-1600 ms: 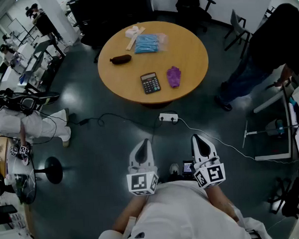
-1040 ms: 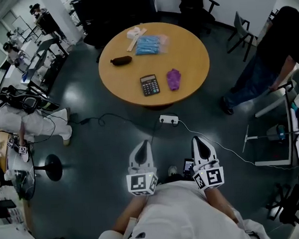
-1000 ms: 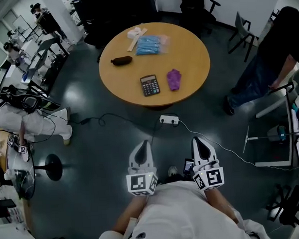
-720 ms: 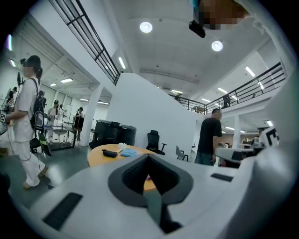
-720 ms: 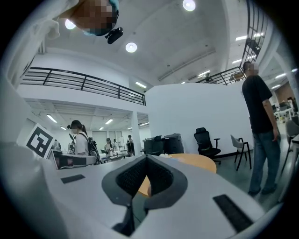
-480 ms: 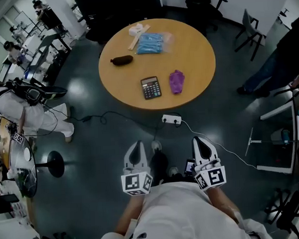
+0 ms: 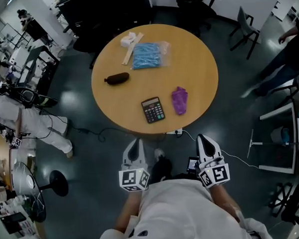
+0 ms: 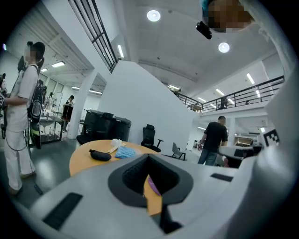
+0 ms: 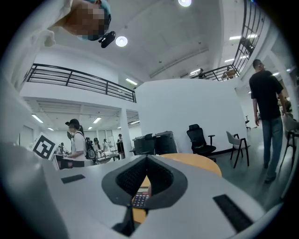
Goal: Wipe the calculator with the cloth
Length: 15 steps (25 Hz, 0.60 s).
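Calculator [image 7: 153, 110] one, cloth [image 7: 179, 100] one, pouch [image 7: 118, 78] perhaps one; left gripper [image 7: 136, 142], right gripper [image 7: 204, 138] closed.

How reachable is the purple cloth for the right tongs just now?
Probably not yet. The right tongs sit shut short of the table edge, with the cloth farther in. Nothing blocks the way, though.

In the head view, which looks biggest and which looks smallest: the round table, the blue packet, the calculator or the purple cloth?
1. round table, by far the largest
2. blue packet
3. calculator and purple cloth: they look about alike, so I won't rank them against each other.
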{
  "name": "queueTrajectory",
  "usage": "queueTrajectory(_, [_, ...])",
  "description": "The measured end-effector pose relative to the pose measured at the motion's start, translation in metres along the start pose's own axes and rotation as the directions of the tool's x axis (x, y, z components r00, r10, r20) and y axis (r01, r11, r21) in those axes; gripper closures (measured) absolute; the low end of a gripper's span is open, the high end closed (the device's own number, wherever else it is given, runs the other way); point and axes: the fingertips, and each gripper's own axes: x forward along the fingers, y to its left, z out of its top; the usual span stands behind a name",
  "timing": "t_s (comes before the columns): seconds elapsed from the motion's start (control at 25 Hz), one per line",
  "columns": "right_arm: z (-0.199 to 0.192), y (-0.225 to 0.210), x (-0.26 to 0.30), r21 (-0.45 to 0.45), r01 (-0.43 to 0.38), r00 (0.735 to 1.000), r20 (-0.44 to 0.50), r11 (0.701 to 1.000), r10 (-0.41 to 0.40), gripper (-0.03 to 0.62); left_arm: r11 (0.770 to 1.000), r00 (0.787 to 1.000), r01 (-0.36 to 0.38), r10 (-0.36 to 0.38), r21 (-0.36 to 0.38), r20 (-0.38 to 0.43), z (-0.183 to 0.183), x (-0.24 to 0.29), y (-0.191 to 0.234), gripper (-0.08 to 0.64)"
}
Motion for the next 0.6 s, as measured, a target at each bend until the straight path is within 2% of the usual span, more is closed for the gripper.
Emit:
queueTrajectory(0.28, [0.012,-0.005,0.069,0.000,0.041,0.999,-0.019,0.999,-0.041,0.577,0.994,0.992,0.095,-0.089,0.054,-0.090,-0.006,0.083,0.048,0.554])
queueTrajectory(0.44, [0.009,-0.007,0.090,0.003,0.026,0.999,-0.045,1.000,-0.026,0.577,0.994,0.978,0.110,-0.106,0.013,-0.180,-0.043,0.128,0.076,0.552])
queueTrajectory(0.52, [0.004,-0.010,0.100,0.014,0.011,0.998,-0.061,1.000,-0.010,0.577,0.989,0.959,0.141,-0.145,-0.034,-0.244,-0.070,0.152,0.086,0.552])
queueTrajectory(0.6, [-0.002,-0.015,0.110,0.022,-0.007,0.997,-0.079,1.000,0.009,0.577,0.976,0.920,0.211,-0.216,-0.050,-0.327,-0.096,0.176,0.094,0.549])
